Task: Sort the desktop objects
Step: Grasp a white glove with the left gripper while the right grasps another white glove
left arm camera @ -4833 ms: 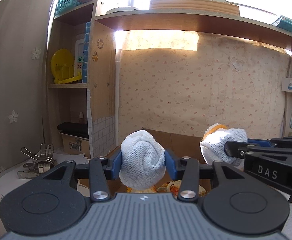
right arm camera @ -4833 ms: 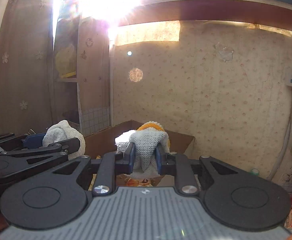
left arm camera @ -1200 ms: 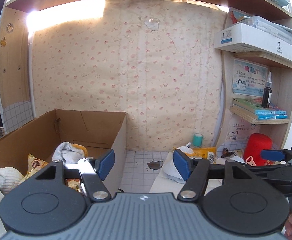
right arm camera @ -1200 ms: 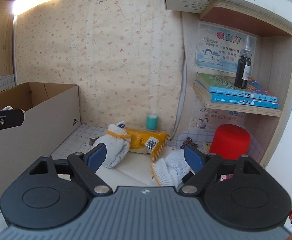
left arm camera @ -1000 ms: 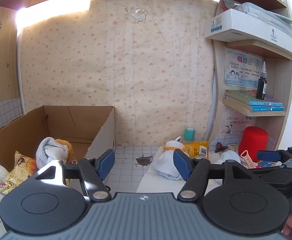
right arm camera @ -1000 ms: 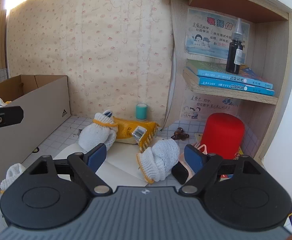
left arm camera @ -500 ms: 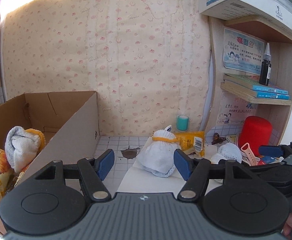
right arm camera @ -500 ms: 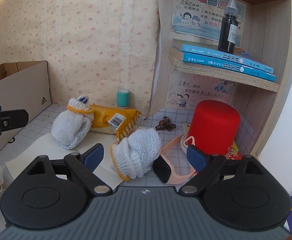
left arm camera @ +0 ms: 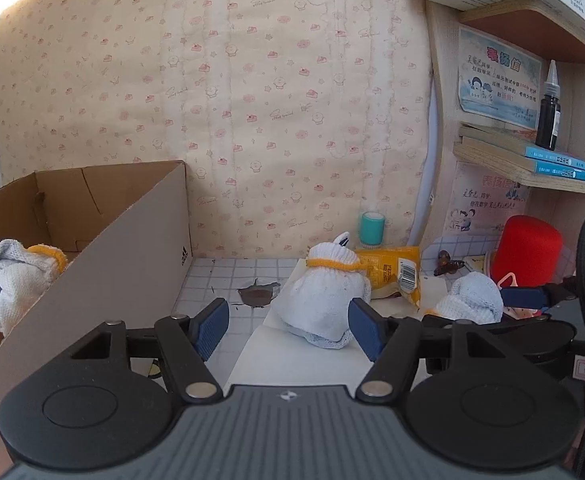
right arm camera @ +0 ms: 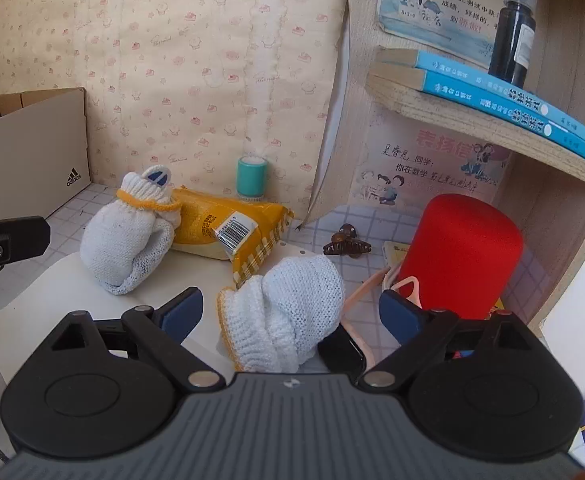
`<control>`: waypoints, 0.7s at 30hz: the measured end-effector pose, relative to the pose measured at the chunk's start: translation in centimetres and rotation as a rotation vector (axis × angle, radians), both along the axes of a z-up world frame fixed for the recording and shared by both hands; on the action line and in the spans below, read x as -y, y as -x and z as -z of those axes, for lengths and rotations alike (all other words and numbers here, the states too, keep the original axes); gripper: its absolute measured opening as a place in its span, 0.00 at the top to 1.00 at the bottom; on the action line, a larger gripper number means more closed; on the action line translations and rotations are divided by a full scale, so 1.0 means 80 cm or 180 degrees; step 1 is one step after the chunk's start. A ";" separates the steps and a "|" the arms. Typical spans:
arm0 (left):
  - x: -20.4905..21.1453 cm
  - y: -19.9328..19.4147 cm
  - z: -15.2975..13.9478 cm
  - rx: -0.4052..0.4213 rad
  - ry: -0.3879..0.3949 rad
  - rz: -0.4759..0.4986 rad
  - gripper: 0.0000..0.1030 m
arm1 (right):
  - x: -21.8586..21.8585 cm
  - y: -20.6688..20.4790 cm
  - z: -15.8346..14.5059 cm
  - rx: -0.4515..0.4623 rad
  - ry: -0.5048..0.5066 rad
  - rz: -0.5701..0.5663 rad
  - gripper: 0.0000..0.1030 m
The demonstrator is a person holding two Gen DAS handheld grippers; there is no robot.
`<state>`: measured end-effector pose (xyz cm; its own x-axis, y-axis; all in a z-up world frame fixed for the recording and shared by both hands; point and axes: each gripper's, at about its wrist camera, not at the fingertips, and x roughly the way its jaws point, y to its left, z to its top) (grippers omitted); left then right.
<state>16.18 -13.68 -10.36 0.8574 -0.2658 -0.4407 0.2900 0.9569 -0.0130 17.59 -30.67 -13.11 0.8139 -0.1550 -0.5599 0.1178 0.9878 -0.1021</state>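
Left gripper stood spread, blue pads either side of a rolled white glove with yellow cuff, right pad close to it, left pad well clear, no pinch. Right gripper was also spread, its jaws had just been closing a little, a second rolled white glove sat between the pads without contact. That glove lay on white paper, a black object just beside it at 4 o'clock. Yellow snack packet lay at 12 o'clock of the second glove, touching the first glove's cuff. Teal cylinder stood behind the packet by the wall. Red cylinder at 2 o'clock, brown hair clip between it and the packet. Cardboard box at 9 o'clock in left view, one more rolled glove inside it.
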 end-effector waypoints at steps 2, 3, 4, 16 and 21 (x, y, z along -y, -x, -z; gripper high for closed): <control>0.005 -0.006 0.004 -0.0013 -0.0024 0.0012 0.32 | 0.003 -0.001 0.001 0.0004 -0.0066 0.0017 0.30; 0.007 -0.009 0.005 -0.0021 -0.0027 0.0025 0.32 | 0.006 0.000 0.000 0.0043 -0.0126 0.0021 0.36; 0.010 -0.012 0.007 -0.0030 -0.0031 0.0043 0.32 | 0.010 0.001 -0.003 0.0062 -0.0200 0.0024 0.42; 0.046 -0.052 0.026 -0.0138 -0.0139 0.0095 0.31 | 0.017 0.014 -0.015 0.0175 -0.0244 0.0019 0.49; 0.061 -0.061 0.035 -0.0175 -0.0229 0.0095 0.30 | 0.019 0.020 -0.024 0.0234 -0.0242 0.0010 0.49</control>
